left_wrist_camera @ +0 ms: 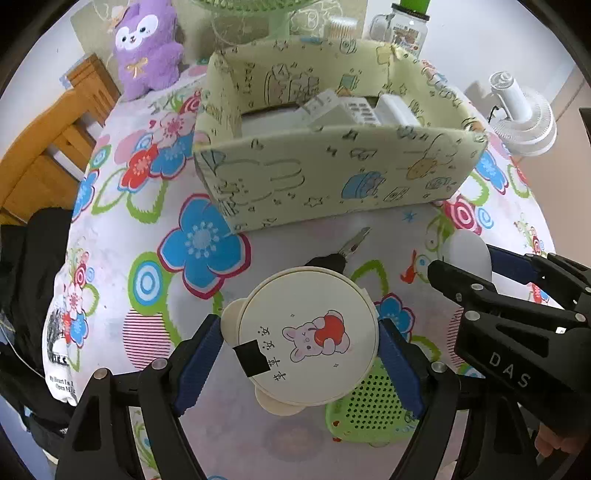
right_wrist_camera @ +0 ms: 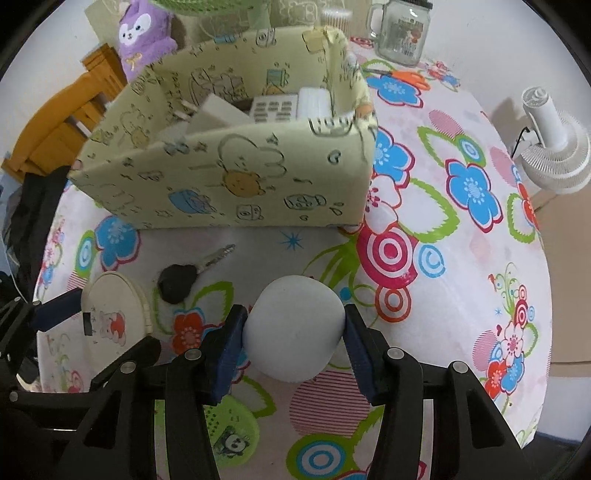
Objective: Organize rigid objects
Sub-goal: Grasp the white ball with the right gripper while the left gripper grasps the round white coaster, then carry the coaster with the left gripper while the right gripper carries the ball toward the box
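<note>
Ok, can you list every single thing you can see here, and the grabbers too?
round case: 1, cream, bunny picture, in left gripper
egg-shaped thing: 1, white, in right gripper
key: 1, black head, on cloth before box
box: 1, pale yellow, white items inside
green mesh thing: 1, under case
plush: 1, purple, behind box
jar mug: 1, clear
fan: 1, white
tablecloth: 1, flowery
left gripper: 1, black
right gripper: 1, black

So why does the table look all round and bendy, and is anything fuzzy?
Left wrist view: the fisheye lens curves the table into a dome, with dark corners; the box looks slightly blurred. Right wrist view: same bending, and the key stays fairly sharp.
</note>
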Demonstrator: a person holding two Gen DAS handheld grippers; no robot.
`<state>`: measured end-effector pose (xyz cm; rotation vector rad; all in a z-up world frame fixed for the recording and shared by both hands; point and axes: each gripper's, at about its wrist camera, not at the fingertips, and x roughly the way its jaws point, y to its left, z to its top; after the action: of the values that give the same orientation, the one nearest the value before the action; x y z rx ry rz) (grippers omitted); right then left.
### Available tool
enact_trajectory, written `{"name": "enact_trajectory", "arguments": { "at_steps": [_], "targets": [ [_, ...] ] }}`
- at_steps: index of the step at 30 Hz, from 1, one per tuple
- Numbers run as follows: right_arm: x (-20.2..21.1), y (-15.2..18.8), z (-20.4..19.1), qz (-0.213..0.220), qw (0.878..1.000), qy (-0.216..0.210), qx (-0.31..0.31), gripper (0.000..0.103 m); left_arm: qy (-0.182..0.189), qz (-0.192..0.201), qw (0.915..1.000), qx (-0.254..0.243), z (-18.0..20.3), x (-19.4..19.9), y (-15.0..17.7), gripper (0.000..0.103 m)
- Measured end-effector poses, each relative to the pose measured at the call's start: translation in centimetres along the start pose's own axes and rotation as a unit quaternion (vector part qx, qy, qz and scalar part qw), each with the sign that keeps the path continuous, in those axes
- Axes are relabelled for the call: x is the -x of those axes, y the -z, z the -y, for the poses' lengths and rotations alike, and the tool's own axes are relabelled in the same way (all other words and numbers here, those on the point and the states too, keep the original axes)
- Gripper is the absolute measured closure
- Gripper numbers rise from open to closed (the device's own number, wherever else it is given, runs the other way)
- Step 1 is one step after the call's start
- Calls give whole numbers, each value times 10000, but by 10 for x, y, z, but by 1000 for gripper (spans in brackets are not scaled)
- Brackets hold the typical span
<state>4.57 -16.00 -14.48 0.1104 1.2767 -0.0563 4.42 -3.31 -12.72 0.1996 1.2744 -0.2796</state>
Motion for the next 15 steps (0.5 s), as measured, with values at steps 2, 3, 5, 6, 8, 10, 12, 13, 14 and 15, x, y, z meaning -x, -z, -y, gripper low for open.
{"name": "enact_trajectory", "arguments": {
  "at_steps": [2, 3, 5, 6, 8, 10, 12, 13, 14, 15],
  "targets": [
    [6, 1, 0, 17, 10000, 11, -15, 48, -1, 31, 10000, -24, 1, 4, 0, 19],
    [9, 0, -1, 32, 10000, 17, -26, 48, -5, 61, 10000, -43, 2, 8, 0, 19],
    [16, 0, 0, 87, 10000, 19, -34, 48, -18, 97, 9999, -67, 4, 5, 2, 19],
    [19, 0, 1, 106, 9999, 20, -37, 48, -15, 126, 9999, -87, 4, 9, 2, 19],
    [23, 3, -2, 155, 9999, 31, -42, 48, -15, 162, 9998, -106, 4, 12, 1, 19],
    [25, 0, -9, 205, 9998, 45, -39, 48, -6, 215, 9997, -132, 5, 19, 0, 19],
    [29, -2, -10, 253, 9997, 53, -43, 48, -3, 253, 9996, -154, 4, 24, -2, 19],
    [32, -3, -11, 283, 9996, 57, -44, 48, -5, 279, 9995, -167, 3, 26, -3, 19],
    [34, -4, -11, 305, 9995, 55, -49, 48, -14, 310, 9994, -177, 3, 29, -3, 19],
    [38, -5, -11, 335, 9994, 62, -51, 48, -4, 328, 9993, -191, 2, 32, -4, 19]
  ]
}}
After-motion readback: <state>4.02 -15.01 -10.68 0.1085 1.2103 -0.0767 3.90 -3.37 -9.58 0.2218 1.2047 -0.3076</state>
